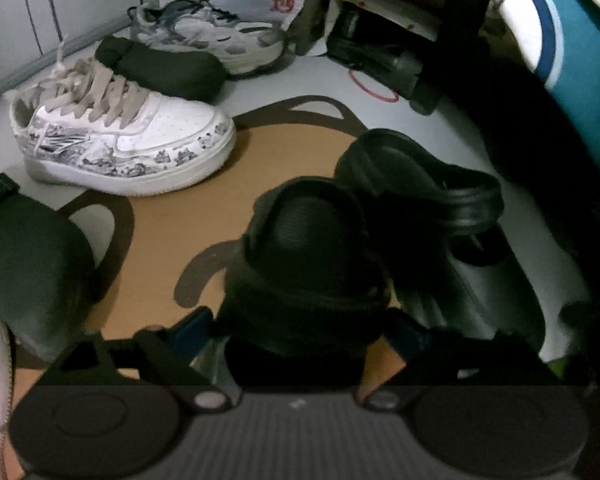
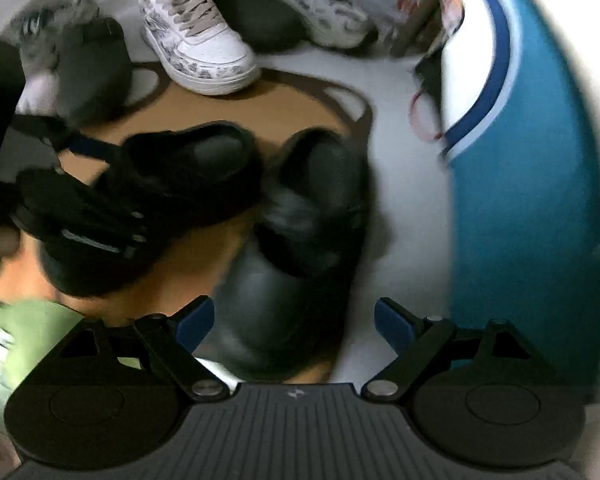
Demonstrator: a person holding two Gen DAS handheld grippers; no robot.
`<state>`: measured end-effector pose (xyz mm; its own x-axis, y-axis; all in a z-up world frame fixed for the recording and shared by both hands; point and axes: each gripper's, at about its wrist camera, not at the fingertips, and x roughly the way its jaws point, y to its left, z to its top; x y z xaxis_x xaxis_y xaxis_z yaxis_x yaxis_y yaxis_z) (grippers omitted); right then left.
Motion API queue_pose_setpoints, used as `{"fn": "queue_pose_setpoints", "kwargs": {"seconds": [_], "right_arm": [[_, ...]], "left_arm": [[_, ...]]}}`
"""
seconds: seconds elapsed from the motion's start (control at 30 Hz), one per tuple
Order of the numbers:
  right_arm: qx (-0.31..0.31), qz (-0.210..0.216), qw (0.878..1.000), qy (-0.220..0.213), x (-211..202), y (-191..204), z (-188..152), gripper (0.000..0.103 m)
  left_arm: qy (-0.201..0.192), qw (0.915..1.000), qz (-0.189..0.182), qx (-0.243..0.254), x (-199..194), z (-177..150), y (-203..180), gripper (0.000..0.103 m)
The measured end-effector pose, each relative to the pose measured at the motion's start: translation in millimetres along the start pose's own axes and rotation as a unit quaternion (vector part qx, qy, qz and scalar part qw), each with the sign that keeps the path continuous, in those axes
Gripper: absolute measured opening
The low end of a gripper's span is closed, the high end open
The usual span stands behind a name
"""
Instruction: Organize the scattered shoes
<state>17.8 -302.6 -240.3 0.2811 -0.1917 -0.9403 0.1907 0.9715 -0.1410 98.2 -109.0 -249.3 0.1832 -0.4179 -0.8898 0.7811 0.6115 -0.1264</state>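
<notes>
Item: pair of black clogs on the brown floor mat (image 1: 220,184).
- Left clog (image 1: 312,256): between my left fingers (image 1: 300,336), spread wide, not gripping.
- Right clog (image 2: 300,236): ahead of my right fingers (image 2: 294,320), apart, empty.
- White printed sneaker (image 1: 120,140): beyond.

Advice: straddle the right clog's heel squarely, clamp low, set it flush beside its mate.
</notes>
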Motion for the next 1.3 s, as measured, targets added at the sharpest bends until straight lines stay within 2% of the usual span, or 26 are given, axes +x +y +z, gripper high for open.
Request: {"fn": "queue_pose_setpoints", "kwargs": {"seconds": [0.03, 0.17, 0.23, 0.3, 0.37, 0.5, 0.57, 0.73, 0.8, 0.93, 1.0, 1.07, 1.17, 1.3], "right_arm": [[0.006, 0.012, 1.0, -0.001, 4, 1, 0, 0.091], [0.015, -0.024, 0.999, -0.043, 12, 1, 1, 0.091], [0.029, -0.025, 0.998, -0.052, 14, -1, -1, 0.092], [0.081, -0.015, 0.995, -0.047, 21, -10, -5, 0.096], [0.106, 0.004, 0.994, -0.037, 29, -15, -10, 0.096], [0.061, 0.003, 0.997, -0.036, 38, -9, -15, 0.096], [0.059, 0.004, 0.997, -0.04, 40, -11, -14, 0.096], [0.067, 0.01, 0.997, -0.041, 53, -18, 1, 0.096], [0.059, 0.009, 0.998, -0.037, 56, -16, 2, 0.096], [0.058, 0.008, 0.998, -0.022, 67, -21, 5, 0.097], [0.067, 0.017, 0.997, -0.017, 70, -25, 5, 0.098], [0.073, 0.028, 0.997, -0.011, 75, -30, 6, 0.1], [0.05, 0.043, 0.998, -0.006, 81, -29, 6, 0.099], [-0.021, 0.048, 0.998, -0.017, 80, -23, 5, 0.097]], "left_arm": [[-0.001, 1.0, -0.002, -0.009, 0, 0, 2, 0.092], [0.001, 0.999, -0.007, -0.045, -1, 3, 6, 0.09], [0.0, 0.9983, -0.004, -0.058, -1, 3, 6, 0.09], [-0.001, 0.9974, -0.001, -0.072, -2, 2, 7, 0.09], [-0.001, 0.993, 0.002, -0.118, -4, 3, 15, 0.089], [-0.005, 0.9824, 0.008, -0.186, -7, 1, 26, 0.089], [-0.006, 0.9739, 0.021, -0.226, -9, 1, 29, 0.089], [-0.001, 0.9594, 0.036, -0.28, -8, 1, 28, 0.089], [0.003, 0.9572, 0.037, -0.287, -5, 3, 24, 0.09], [0.006, 0.9639, 0.039, -0.263, -1, 9, 10, 0.09], [0.008, 0.9637, 0.041, -0.264, -1, 10, 7, 0.09], [0.015, 0.9546, 0.034, -0.295, -3, 10, 8, 0.09], [0.019, 0.9414, 0.023, -0.336, -4, 7, 7, 0.091], [0.019, 0.9362, 0.031, -0.35, -2, 7, 4, 0.092]]}}
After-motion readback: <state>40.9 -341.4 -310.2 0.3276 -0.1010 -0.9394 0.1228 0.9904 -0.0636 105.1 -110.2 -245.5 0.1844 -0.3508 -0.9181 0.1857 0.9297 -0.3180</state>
